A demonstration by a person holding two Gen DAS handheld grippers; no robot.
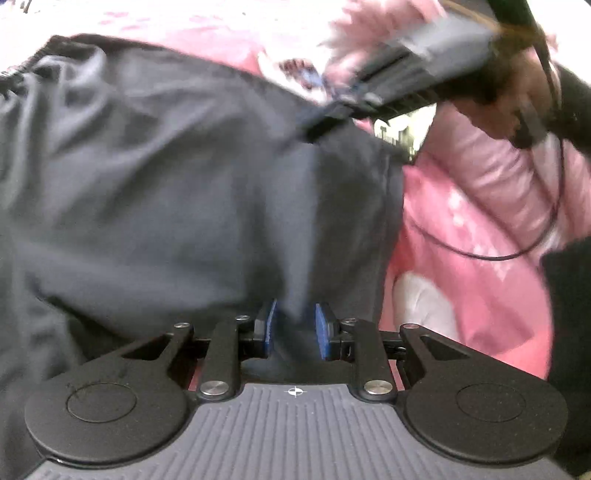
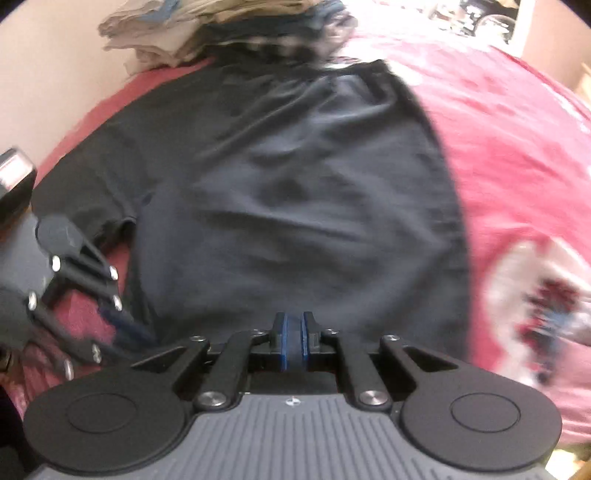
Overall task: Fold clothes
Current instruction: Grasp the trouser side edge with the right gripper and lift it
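The main risk was a slack hem: in the left wrist view the left gripper (image 1: 291,325) stood with its blue pads parted, a ridge of the dark T-shirt (image 1: 177,177) rising between them without being visibly pinched, so any lift from that side would likely leave the cloth behind and skew the fold. The right gripper (image 2: 293,332) was clenched on a thin pinch of the shirt's near edge at the bottom centre of the right wrist view; a pull by that hand alone could drag the whole garment across the pink bedspread (image 2: 517,129) and bunch it. Motion blur made the exact contact hard to judge.

The shirt filled the middle of the right wrist view, spread mostly flat, dark navy or charcoal, softly creased, one short sleeve reaching toward the left edge. A pile of pale folded clothes (image 2: 155,33) sat above it at the upper left, touching its far hem.
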